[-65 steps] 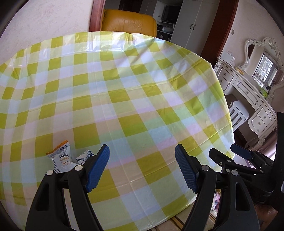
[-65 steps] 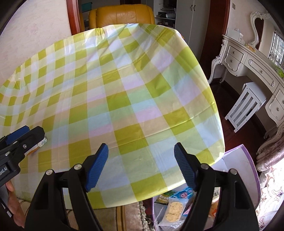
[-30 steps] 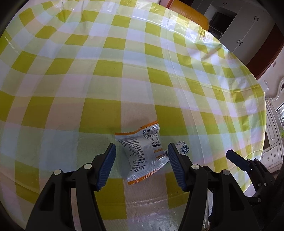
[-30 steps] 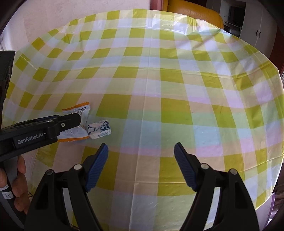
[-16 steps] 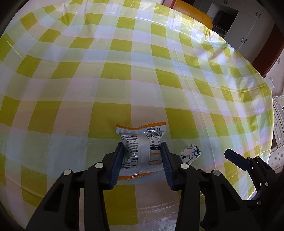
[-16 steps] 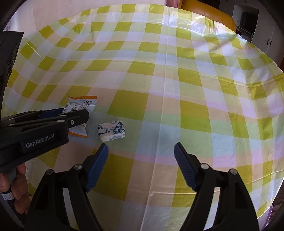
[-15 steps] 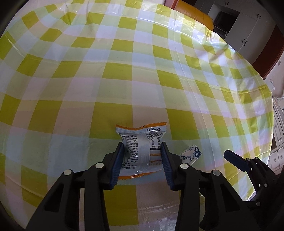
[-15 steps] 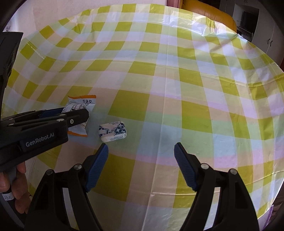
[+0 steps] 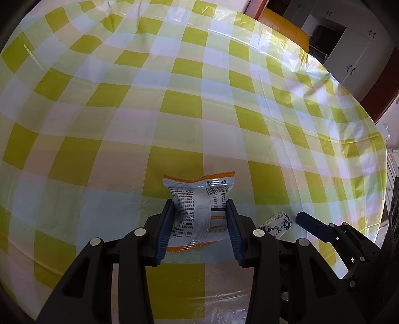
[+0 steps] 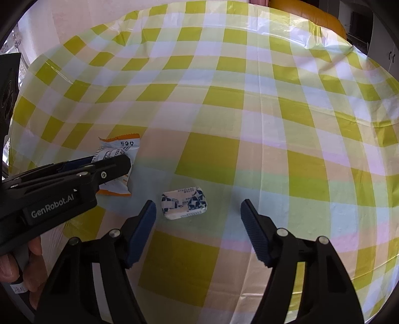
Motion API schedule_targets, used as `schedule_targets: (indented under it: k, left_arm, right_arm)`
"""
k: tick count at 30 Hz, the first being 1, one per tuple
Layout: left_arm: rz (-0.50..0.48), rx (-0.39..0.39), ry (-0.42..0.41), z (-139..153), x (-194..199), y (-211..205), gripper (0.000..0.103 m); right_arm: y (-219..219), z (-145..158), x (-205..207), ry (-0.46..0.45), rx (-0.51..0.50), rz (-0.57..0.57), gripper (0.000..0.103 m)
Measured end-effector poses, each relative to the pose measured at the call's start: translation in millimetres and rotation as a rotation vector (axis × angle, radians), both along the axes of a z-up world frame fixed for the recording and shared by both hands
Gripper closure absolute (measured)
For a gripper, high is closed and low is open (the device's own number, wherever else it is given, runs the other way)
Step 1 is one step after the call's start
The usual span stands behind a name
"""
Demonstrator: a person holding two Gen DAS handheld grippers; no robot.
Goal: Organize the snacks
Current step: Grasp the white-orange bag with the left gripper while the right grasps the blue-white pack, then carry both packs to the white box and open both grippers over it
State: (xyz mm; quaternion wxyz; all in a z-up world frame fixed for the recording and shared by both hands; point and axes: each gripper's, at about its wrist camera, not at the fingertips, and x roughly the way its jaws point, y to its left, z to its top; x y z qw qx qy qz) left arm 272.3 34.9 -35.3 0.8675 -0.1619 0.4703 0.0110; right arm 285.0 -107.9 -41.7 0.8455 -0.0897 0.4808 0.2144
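Two snacks lie on the round table's yellow-and-white checked cloth (image 9: 174,112), and I have one gripper at each. My left gripper (image 9: 199,219) is clenched on the first, a white packet with orange ends (image 9: 197,199): both blue pads press its sides, the wrapper buckles between them, and its barcoded top end sticks out beyond the fingertips while the packet rests on the cloth. In the right wrist view the same packet (image 10: 117,149) shows behind the left gripper's black arm, with part of the hand that holds that tool at the lower left edge. The second snack, a small white-and-blue wrapped block (image 10: 184,203), lies flat on the cloth just right of the packet, apart from it. My right gripper (image 10: 198,210) hangs over that block with its two fingers spread either side; its jaws have just been closing in, yet neither pad touches the wrapper, so this one grasps nothing. One orange armchair (image 10: 311,12) stands beyond the table's far edge.
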Motion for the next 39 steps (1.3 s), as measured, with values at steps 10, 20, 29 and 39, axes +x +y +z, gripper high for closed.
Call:
schedule_targets:
  k: [10, 20, 29, 39]
  left_arm:
    - [-0.007, 0.018, -0.006, 1, 0, -4, 0.063]
    - [-0.049, 0.046, -0.019, 5, -3, -21, 0.064]
    - [-0.139, 0.031, -0.046, 21, -15, -57, 0.065]
    - [-0.317, -0.024, -0.06, 35, -40, -130, 0.065]
  right_arm:
    - [-2, 0, -2, -0.027, -0.023, -0.011, 0.068]
    - [-31, 8, -7, -0.069, -0.078, -0.123, 0.068]
    - [-72, 19, -22, -0.103, -0.114, -0.208, 0.068]
    - [-139, 30, -50, -0.116, -0.117, -0.339, 0.068]
